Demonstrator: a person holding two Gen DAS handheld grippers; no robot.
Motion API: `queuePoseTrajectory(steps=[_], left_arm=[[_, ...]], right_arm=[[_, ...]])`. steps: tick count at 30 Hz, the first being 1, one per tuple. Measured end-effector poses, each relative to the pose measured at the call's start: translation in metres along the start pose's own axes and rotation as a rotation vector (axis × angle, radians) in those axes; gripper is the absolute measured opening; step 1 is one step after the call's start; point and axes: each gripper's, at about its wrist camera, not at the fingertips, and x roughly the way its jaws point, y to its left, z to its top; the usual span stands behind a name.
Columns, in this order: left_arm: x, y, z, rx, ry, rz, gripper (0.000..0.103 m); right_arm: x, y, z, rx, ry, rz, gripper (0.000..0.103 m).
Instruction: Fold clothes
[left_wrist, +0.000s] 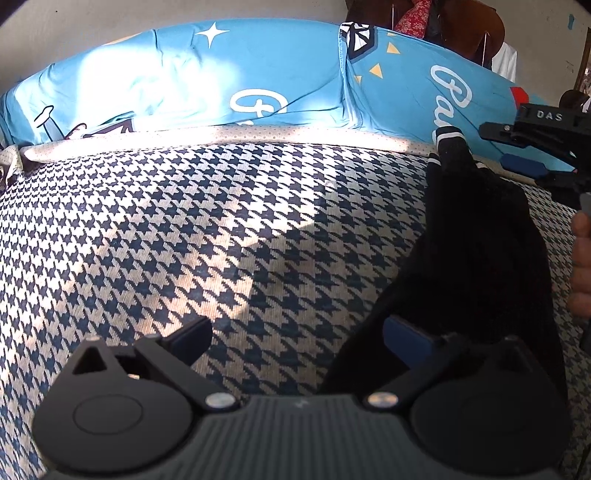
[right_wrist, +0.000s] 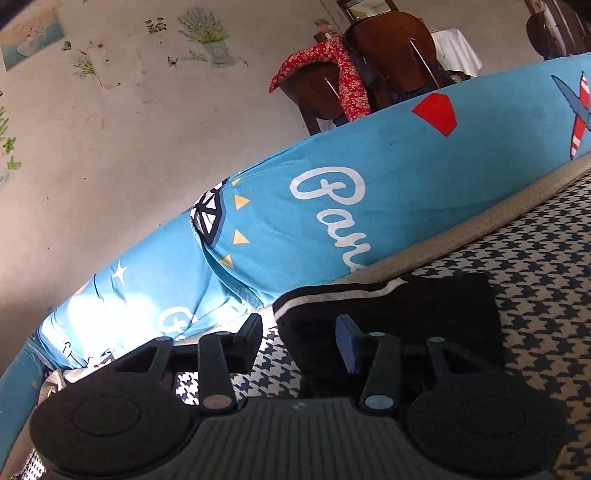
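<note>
On the houndstooth bed (left_wrist: 184, 221), a black garment (left_wrist: 480, 240) lies folded narrow near the blue pillows (left_wrist: 184, 81). Both grippers, left (left_wrist: 295, 338) and right (right_wrist: 299, 338), are spread, pinching nothing. Best to grip both ends evenly before folding.

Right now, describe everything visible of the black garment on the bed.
The black garment is dark, soft knit with white stripes along one edge, like a ribbed cuff or hem. It lies bunched on the houndstooth cover, its striped end near the blue pillows. Both grippers' jaws stand open beside it, not clamped.
</note>
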Motion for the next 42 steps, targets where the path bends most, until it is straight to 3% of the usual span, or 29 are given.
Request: queuePoseTrajectory(steps=[3, 10, 17, 27, 28, 30, 32, 36, 42], left_arm=[[0.0, -0.002, 0.0, 0.013, -0.008, 0.01, 0.103], [-0.002, 0.0, -0.001, 0.004, -0.012, 0.013, 0.103], [-0.004, -0.001, -0.003, 0.009, -0.02, 0.026, 0.103], [0.002, -0.001, -0.004, 0.016, -0.008, 0.03, 0.103], [0.002, -0.001, -0.004, 0.017, -0.008, 0.029, 0.103], [0.002, 0.0, -0.004, 0.021, -0.008, 0.028, 0.103], [0.002, 0.001, -0.003, 0.019, -0.008, 0.026, 0.103], [0.0, 0.003, -0.001, 0.011, -0.007, 0.019, 0.103], [-0.006, 0.009, 0.002, -0.009, -0.025, 0.03, 0.103]], right_arm=[[-0.018, -0.003, -0.004, 0.003, 0.027, -0.053, 0.045], [-0.048, 0.002, -0.024, -0.053, 0.102, -0.082, 0.044], [-0.046, 0.025, -0.048, -0.305, 0.154, -0.079, 0.038], [-0.019, 0.029, -0.064, -0.441, 0.211, -0.118, 0.037], [-0.018, 0.028, -0.066, -0.447, 0.214, -0.123, 0.036], [-0.014, 0.028, -0.069, -0.459, 0.22, -0.14, 0.019], [-0.013, 0.029, -0.071, -0.467, 0.215, -0.158, 0.013], [-0.02, 0.034, -0.069, -0.466, 0.192, -0.16, 0.011], [-0.032, 0.054, -0.065, -0.48, 0.162, -0.062, 0.011]])
